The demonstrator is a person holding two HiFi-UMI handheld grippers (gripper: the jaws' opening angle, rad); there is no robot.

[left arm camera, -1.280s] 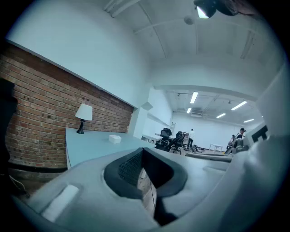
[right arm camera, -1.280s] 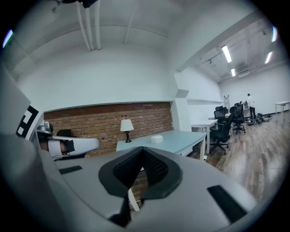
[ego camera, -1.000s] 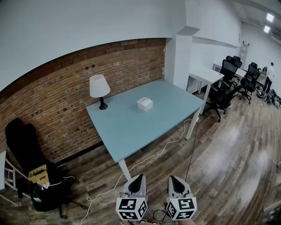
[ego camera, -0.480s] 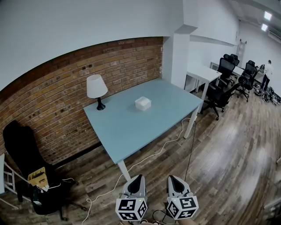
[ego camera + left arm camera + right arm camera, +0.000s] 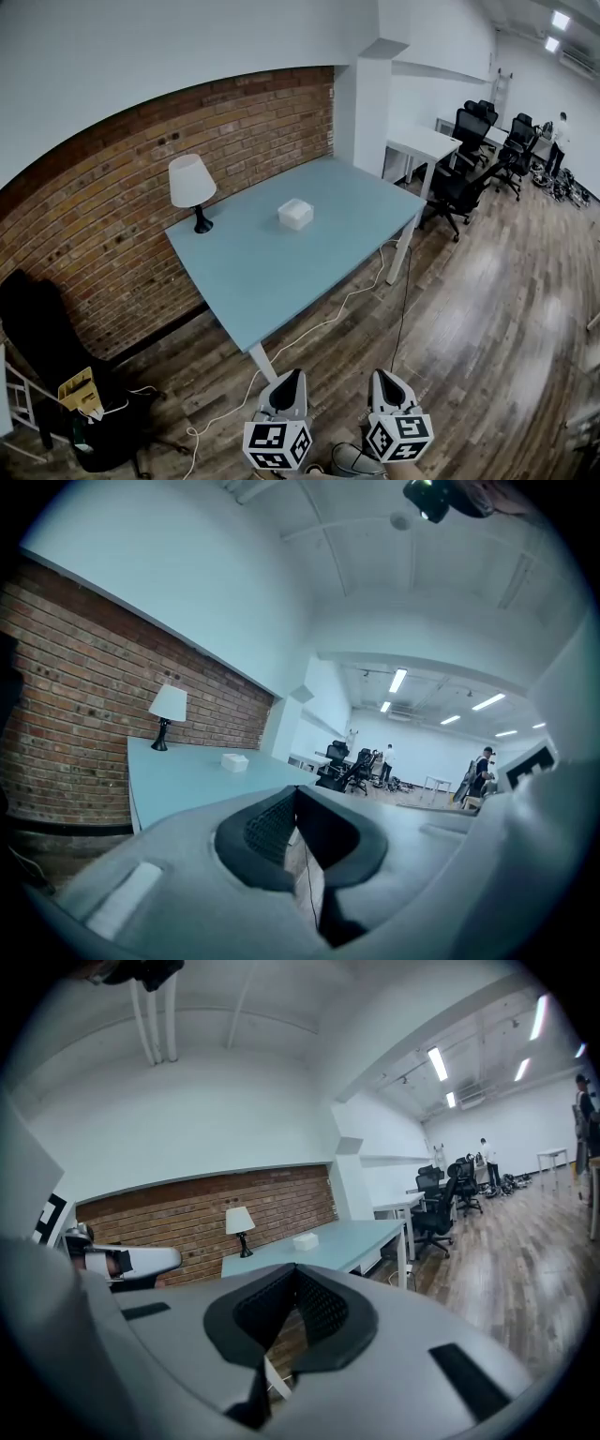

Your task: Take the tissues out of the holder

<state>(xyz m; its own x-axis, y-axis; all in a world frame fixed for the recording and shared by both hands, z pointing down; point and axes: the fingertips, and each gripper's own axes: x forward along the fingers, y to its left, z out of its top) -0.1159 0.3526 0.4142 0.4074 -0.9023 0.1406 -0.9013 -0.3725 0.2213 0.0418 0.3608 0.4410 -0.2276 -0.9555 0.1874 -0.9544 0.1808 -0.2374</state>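
The tissue holder (image 5: 295, 214) is a small white box near the middle of the light blue table (image 5: 272, 277), far ahead of me. It also shows small in the left gripper view as the holder (image 5: 234, 760) and in the right gripper view as the holder (image 5: 304, 1239). My left gripper (image 5: 291, 382) and right gripper (image 5: 385, 382) hang side by side low over the wooden floor, well short of the table. Both are shut with nothing between their tips, as the left gripper (image 5: 296, 790) and right gripper (image 5: 295, 1268) show in their own views.
A white lamp (image 5: 190, 185) stands at the table's far left by the brick wall. A black chair (image 5: 45, 342) with a cardboard piece sits at left. A white cable (image 5: 323, 322) trails across the floor. A white desk (image 5: 422, 146), office chairs (image 5: 461, 187) and a person (image 5: 560, 131) are at the back right.
The head view has swung, so the table, lamp and holder sit further left and lower in the frame. Both grippers stay shut and low; the right one shifted slightly right.
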